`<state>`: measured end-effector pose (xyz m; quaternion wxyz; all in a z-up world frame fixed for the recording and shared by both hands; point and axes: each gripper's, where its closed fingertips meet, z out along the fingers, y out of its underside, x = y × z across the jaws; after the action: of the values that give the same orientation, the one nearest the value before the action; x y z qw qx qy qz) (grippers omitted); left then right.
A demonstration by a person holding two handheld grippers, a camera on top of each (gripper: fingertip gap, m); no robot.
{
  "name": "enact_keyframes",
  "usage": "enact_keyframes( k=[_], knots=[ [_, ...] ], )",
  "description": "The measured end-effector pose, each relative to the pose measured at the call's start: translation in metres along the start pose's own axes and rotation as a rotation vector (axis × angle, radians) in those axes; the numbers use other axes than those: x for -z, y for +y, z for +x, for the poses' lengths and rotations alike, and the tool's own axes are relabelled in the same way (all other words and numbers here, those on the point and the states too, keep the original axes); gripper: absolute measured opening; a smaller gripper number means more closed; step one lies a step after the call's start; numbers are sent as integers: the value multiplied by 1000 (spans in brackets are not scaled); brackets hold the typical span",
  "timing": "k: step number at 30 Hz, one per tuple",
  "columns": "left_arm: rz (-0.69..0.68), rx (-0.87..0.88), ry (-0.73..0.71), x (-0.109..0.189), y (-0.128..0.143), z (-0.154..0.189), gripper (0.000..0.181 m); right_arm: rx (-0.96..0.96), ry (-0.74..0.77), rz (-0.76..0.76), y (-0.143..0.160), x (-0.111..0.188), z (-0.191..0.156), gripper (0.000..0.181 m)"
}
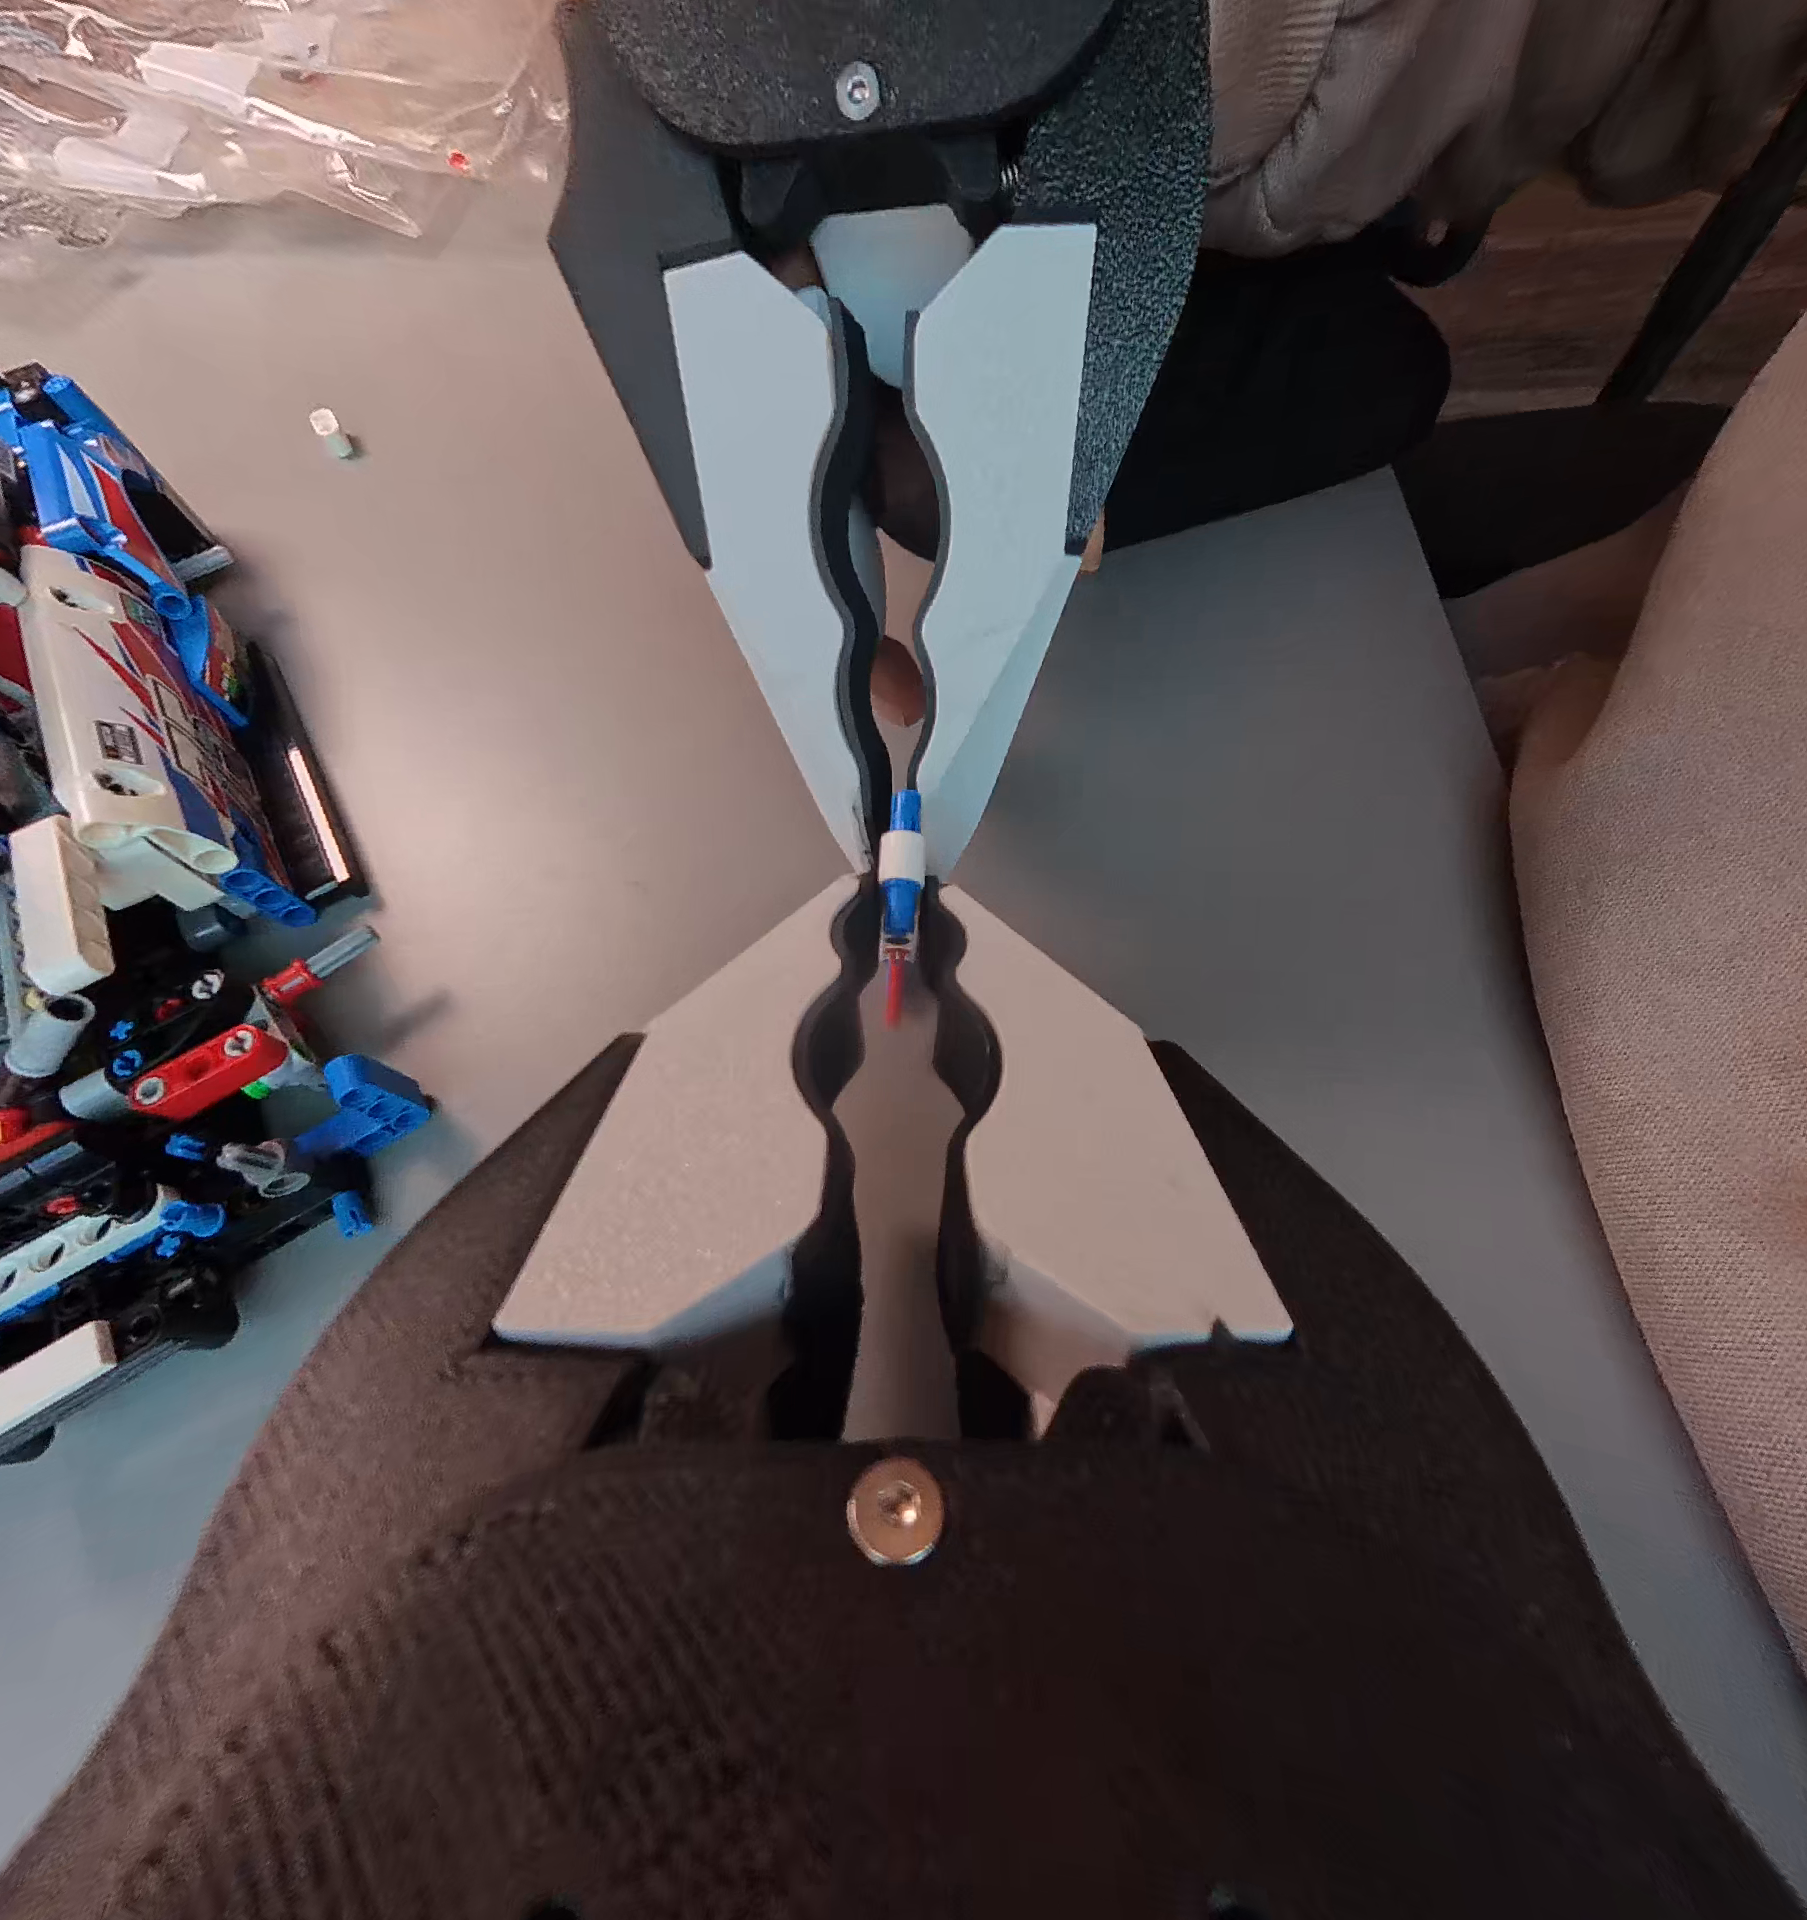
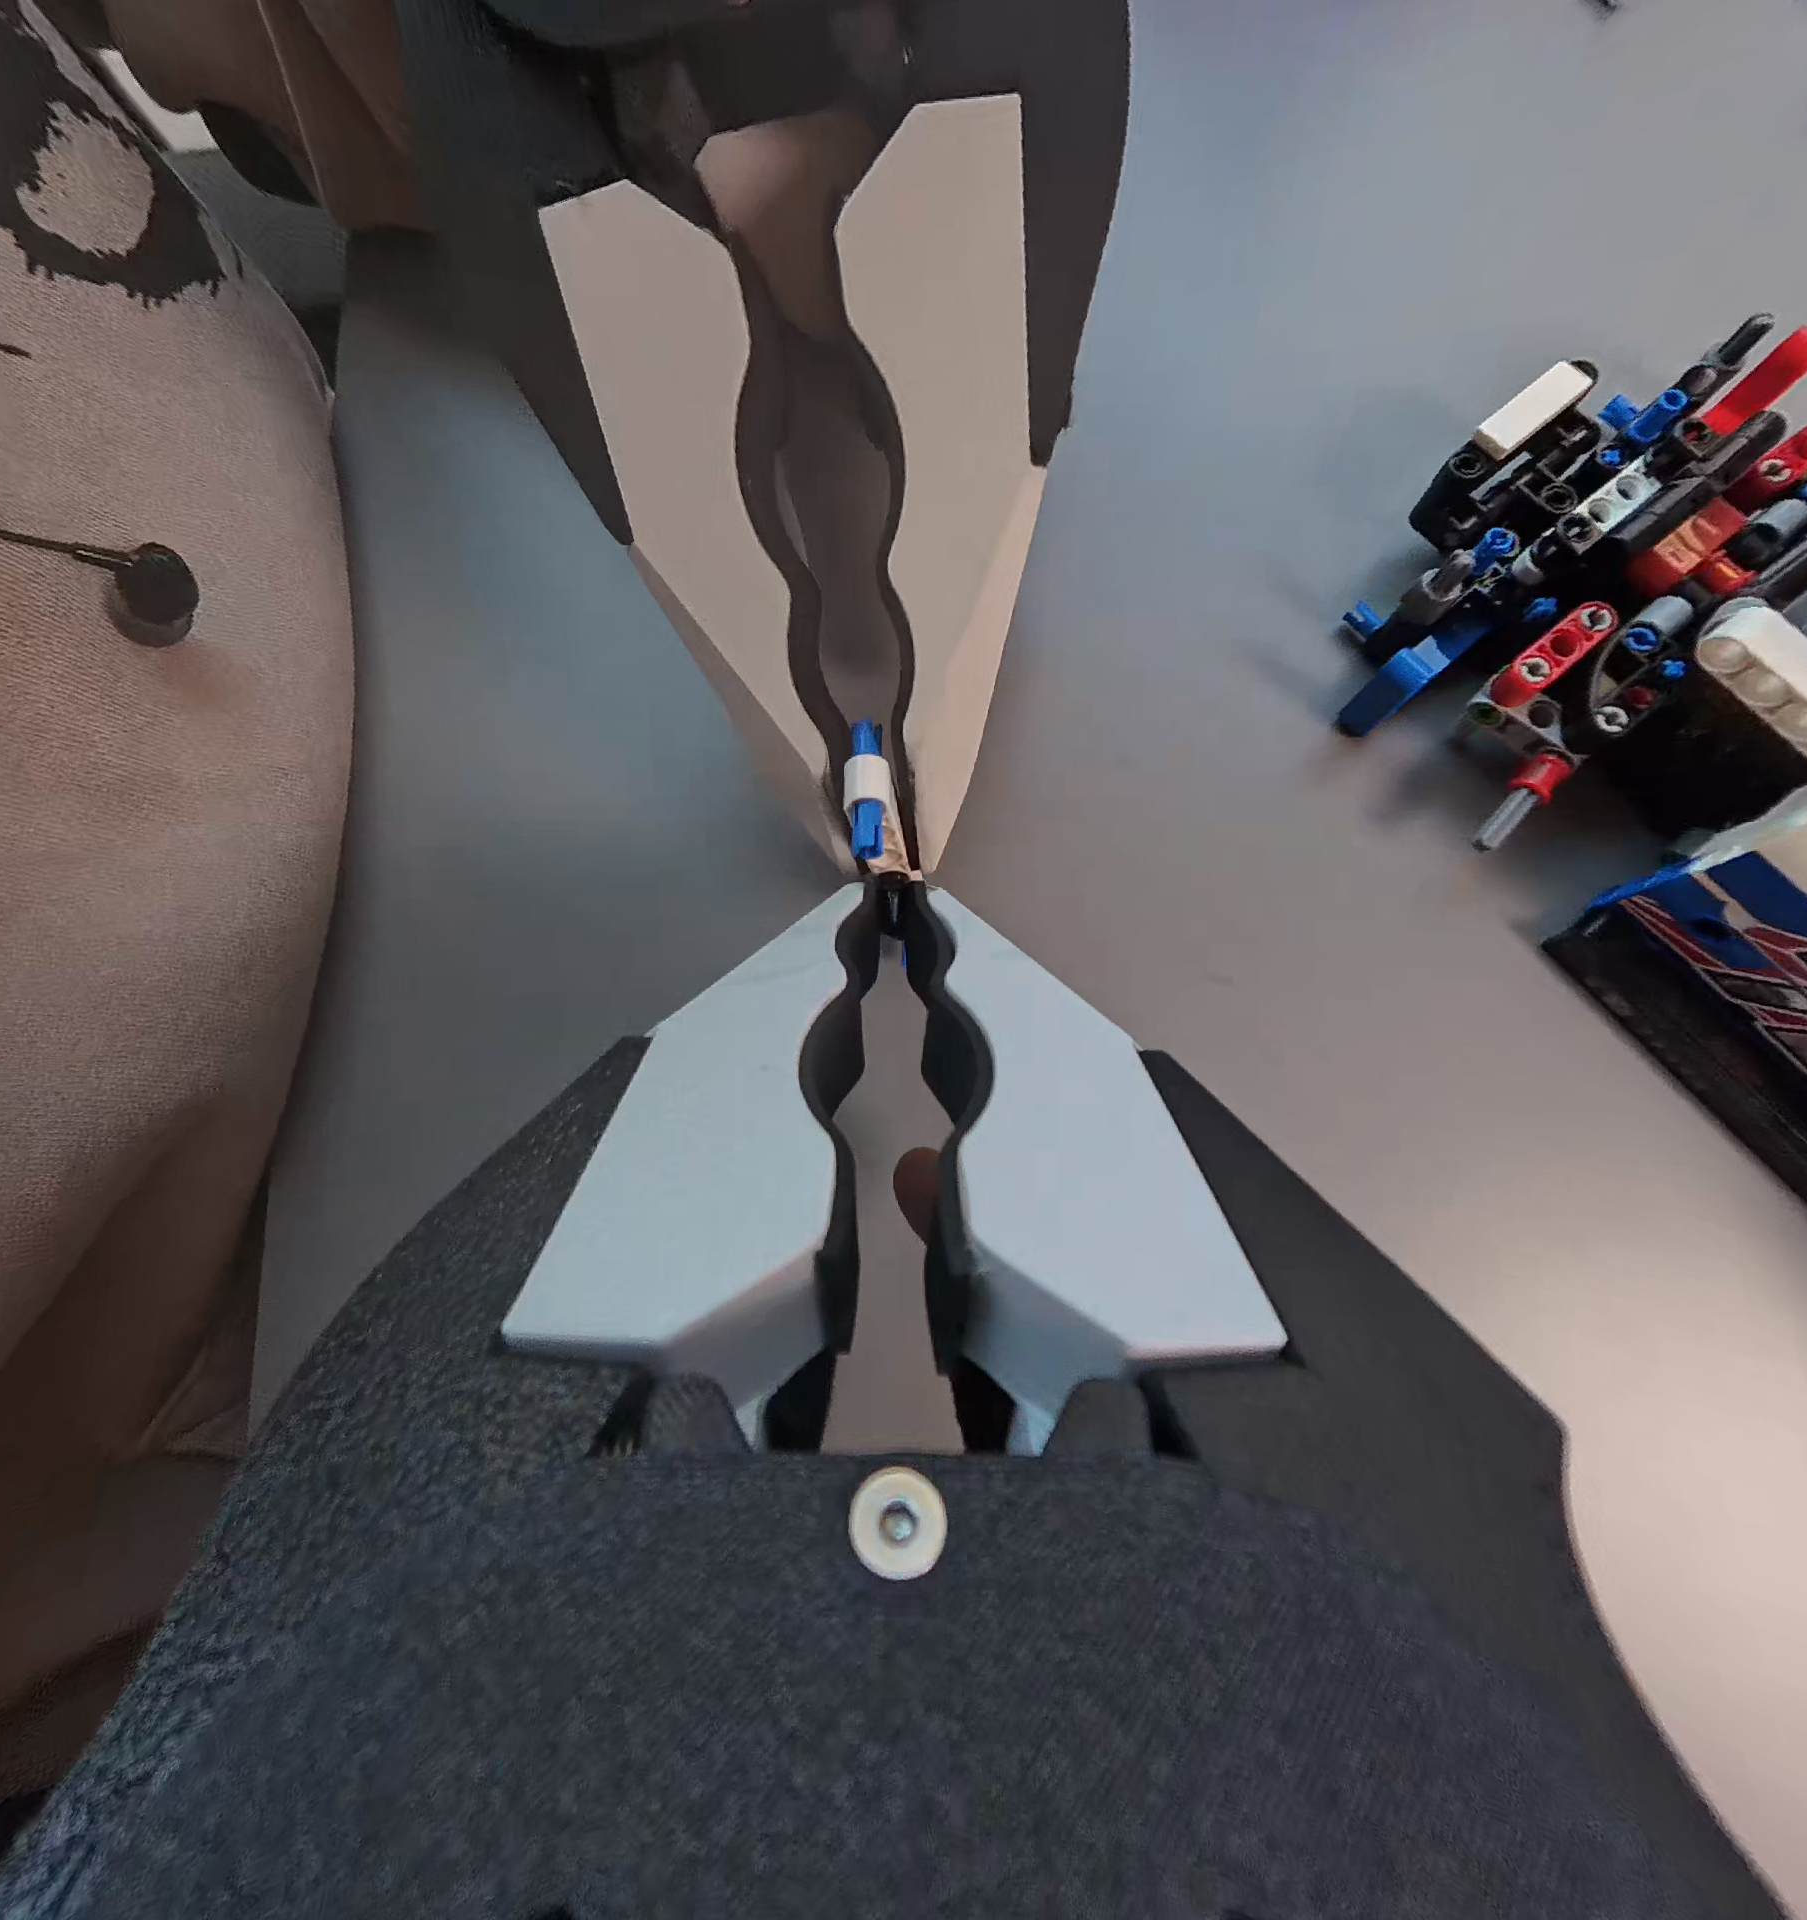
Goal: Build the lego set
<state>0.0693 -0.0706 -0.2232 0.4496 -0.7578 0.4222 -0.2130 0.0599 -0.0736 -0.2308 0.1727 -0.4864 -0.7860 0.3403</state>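
blue pin (image 1: 900, 885) with white bush, red axle (possibly) behind; half-built car (image 1: 120, 935) on table.

The left gripper (image 1: 894, 914) has matt pale-grey plastic fingers (image 1: 712, 1174) lined with dull black rubbery pads, set in a coarse-textured black printed body fixed with a shiny metal screw (image 1: 896, 1509). The right gripper (image 2: 894, 899) is of the same make, its shell finely speckled. Between them, a small blue plastic pin (image 1: 900, 868) with a smooth white sleeve gleams slightly. The table (image 1: 525, 644) is smooth, matt grey laminate. Toward its left edge the partly built lego car (image 1: 120, 790) shows glossy hard plastic (stickered panels included); crinkled clear plastic bags (image 1: 182, 114) lie at the far corner. A beige cloth garment (image 2: 99, 831) looks soft and woven.
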Motion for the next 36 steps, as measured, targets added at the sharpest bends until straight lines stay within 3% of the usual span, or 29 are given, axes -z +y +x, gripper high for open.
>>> enact_keyframes(
  k=[1,8,10,13,17,20,26,32,36],
  knots=[
    [20,17,1,2,-2,-1,5,-17,2,40,-3,2,1,2],
    [160,204,69,9,-17,-11,6,-50,69,209,-15,13,8,3],
    [232,323,67,14,-26,-23,6,-53,153,262,-22,23,20,7],
    [348,542,48,24,-32,-45,5,-66,290,335,-36,36,31,31],
    [459,734,78,31,-40,-55,6,-48,590,373,-51,35,44,31],
    [494,807,96,32,-41,-56,6,-11,720,307,-52,33,54,19],
    [540,967,212,38,-39,-57,8,41,677,259,-56,28,54,17],
    [479,902,140,39,-34,-59,6,146,652,187,-51,22,52,15],
    [478,959,146,37,-30,-62,6,187,640,163,-50,19,54,14]
  ],
)
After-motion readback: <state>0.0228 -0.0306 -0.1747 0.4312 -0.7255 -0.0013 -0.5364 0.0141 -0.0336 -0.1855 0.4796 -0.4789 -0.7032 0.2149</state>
